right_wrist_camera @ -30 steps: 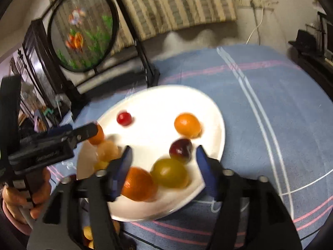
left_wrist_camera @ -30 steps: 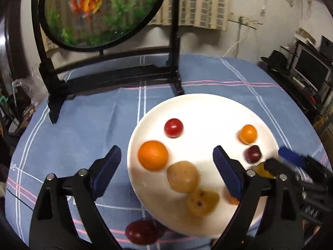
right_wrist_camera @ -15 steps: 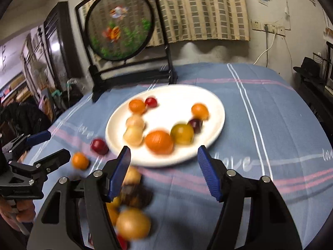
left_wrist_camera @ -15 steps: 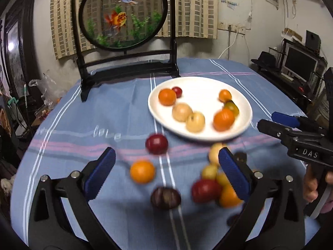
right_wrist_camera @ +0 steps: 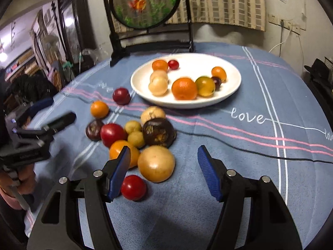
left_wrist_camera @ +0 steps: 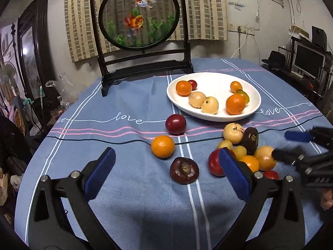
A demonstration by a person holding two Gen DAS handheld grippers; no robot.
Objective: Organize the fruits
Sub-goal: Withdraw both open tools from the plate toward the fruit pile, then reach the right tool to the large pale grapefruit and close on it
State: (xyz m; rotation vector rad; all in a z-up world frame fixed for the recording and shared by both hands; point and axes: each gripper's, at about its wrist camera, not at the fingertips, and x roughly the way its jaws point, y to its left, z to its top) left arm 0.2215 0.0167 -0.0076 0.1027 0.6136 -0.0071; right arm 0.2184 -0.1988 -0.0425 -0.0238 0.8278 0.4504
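A round tabletop [left_wrist_camera: 129, 189] under a blue cloth with pink and white stripes carries a white plate [left_wrist_camera: 214, 112] toward its far right side; on it lie two oranges, two pale yellow fruits, a small red tomato, a small orange fruit and a green-yellow one. On the cloth nearer than the plate: a dark red plum [left_wrist_camera: 175, 124], an orange [left_wrist_camera: 162, 146] just near-left of it, a dark purple mangosteen [left_wrist_camera: 184, 170], and to the right a touching cluster of red tomato [left_wrist_camera: 215, 162], small yellow fruits, a second dark fruit and a large yellow fruit [right_wrist_camera: 156, 163]. A small red tomato [right_wrist_camera: 133, 187] lies at the near edge of that cluster. Left tool [left_wrist_camera: 166, 175]: jaws just spread to full width, released, nothing between the pads but cloth and the mangosteen beyond them. Right tool [right_wrist_camera: 164, 173]: jaws partly apart, released, gripping nothing, the large yellow fruit just beyond its left finger. A framed goldfish screen [left_wrist_camera: 139, 12] stands at the far edge.
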